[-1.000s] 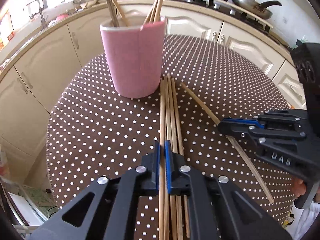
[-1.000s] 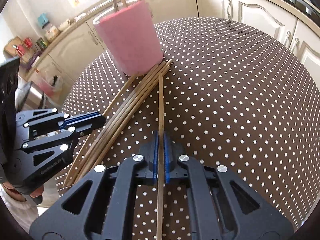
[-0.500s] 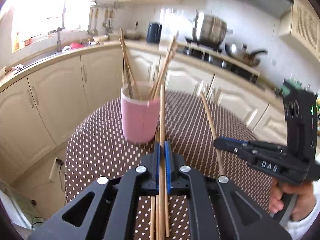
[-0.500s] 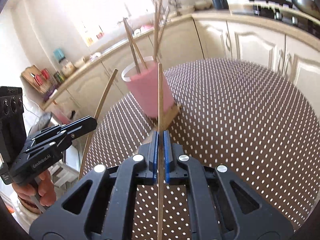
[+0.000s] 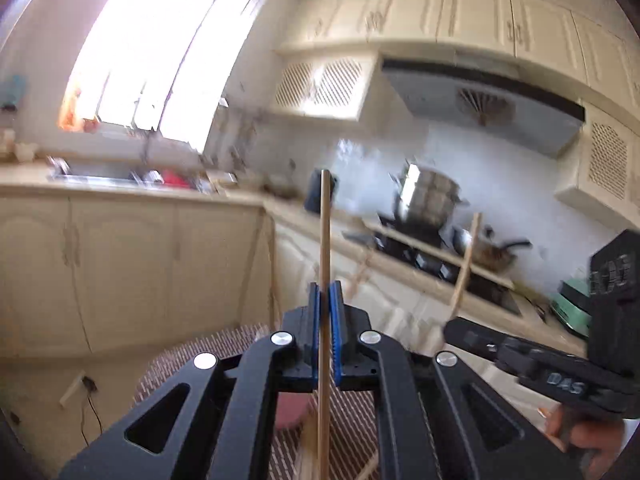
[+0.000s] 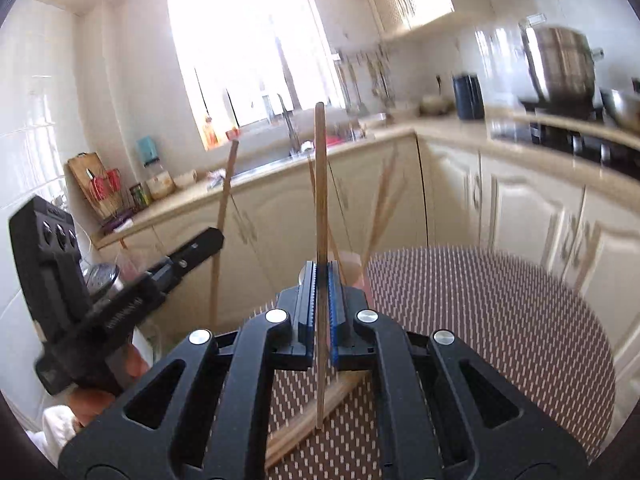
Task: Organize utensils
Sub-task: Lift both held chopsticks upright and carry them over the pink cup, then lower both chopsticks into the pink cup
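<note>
The left gripper (image 5: 325, 300) is clamping one wooden chopstick (image 5: 325, 240) between its blue pads, the stick standing up toward twelve o'clock across the left wrist view, its lower end running down past the jaws. The right gripper (image 6: 321, 280) is doing likewise with a second chopstick (image 6: 320, 184), jaws pressed together on it, its top pointing at twelve o'clock and its foot hanging clear above the table. Each gripper is showing in the other's view: the right one at four o'clock of the left view, the left one at nine o'clock of the right view, each with its stick rising from it.

The pink holder cup (image 5: 290, 410) is sitting on the dotted tablecloth (image 6: 500, 320), low behind the left gripper's fingers, other sticks already standing in it, blurred. More loose chopsticks (image 6: 308, 420) are lying on the cloth under the right gripper at six o'clock.

These sticks look light, stiff and smooth, so a narrow pinch is likely letting them pivot or slip lengthwise. A hold nearer the middle would probably steady them better. Tipping them down into the cup seems to call for care, since the standing sticks could deflect the tips.
</note>
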Demonstrator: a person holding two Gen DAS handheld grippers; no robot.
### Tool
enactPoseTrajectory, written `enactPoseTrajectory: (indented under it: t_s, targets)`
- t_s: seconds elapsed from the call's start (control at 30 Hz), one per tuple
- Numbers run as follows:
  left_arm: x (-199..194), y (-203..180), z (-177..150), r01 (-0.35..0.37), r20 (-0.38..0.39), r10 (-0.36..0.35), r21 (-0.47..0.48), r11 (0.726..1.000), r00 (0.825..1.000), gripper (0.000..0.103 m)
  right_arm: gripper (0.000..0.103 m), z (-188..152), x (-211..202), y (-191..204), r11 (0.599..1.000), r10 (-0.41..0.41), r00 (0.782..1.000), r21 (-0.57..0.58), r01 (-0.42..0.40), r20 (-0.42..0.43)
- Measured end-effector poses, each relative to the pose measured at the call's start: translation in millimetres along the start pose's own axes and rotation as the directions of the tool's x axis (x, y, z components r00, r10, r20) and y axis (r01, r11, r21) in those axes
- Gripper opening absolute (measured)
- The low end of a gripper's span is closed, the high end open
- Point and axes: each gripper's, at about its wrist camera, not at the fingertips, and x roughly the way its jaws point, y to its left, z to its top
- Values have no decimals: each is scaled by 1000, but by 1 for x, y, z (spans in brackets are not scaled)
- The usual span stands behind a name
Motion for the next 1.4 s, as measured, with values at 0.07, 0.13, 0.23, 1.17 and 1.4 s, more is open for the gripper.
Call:
enactPoseTrajectory:
  t_s: [0.07, 0.13, 0.23, 1.17, 1.4]
  targets:
    - [9, -2, 13, -7, 54, 7, 9, 1000, 999, 5, 6, 14, 5, 6, 999, -8, 1000, -39, 9, 25]
    - [19, -2, 24, 5, 85, -5, 1, 1000, 996, 5, 6, 26, 12, 9, 998, -17, 998, -64, 20, 53]
    - [36, -5, 36, 6, 133, -6, 1, 1000, 991, 5, 6, 42, 23, 11, 995, -30, 995, -93, 39, 91]
    - [108, 31, 6, -20, 168, 26, -41, 999, 985, 5, 6, 15, 99, -16, 999, -30, 999, -39, 31, 24]
    - [103, 21, 12, -26, 280, 30, -19, 999, 960, 5, 6, 13, 97, -17, 1000, -17, 999, -22, 17, 33]
